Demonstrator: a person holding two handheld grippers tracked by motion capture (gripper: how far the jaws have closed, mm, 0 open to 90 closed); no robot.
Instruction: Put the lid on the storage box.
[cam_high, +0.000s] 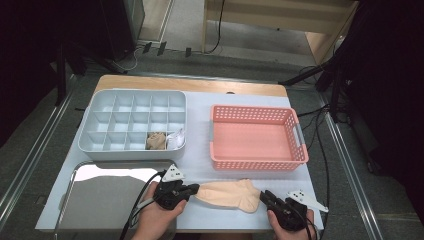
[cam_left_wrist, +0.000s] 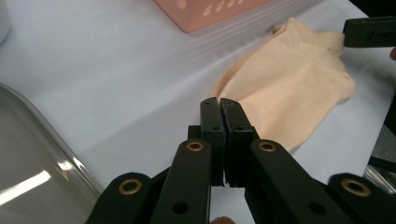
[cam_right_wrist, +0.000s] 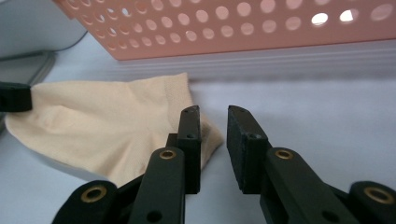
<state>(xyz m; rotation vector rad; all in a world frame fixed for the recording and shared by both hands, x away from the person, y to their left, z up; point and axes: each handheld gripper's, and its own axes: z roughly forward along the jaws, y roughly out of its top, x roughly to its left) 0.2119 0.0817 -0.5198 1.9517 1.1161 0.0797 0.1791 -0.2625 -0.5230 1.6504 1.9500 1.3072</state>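
Two grippers are set at opposite ends of one sock.

The peach sock (cam_high: 228, 194) is laid flat on the worktop (cam_high: 200, 165), just before the pink basket (cam_high: 256, 137). The left gripper (cam_high: 192, 189) is pressed together at one end; whether fabric is pinched cannot be told. The right gripper (cam_high: 264, 196) is held apart at the other end. Bare worktop is left right of the sock.

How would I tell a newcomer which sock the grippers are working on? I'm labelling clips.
Start at the pink basket; on the white table before its near wall lies the peach sock. It lies flat and loose, unlike the balled ones in the grey divided tray.
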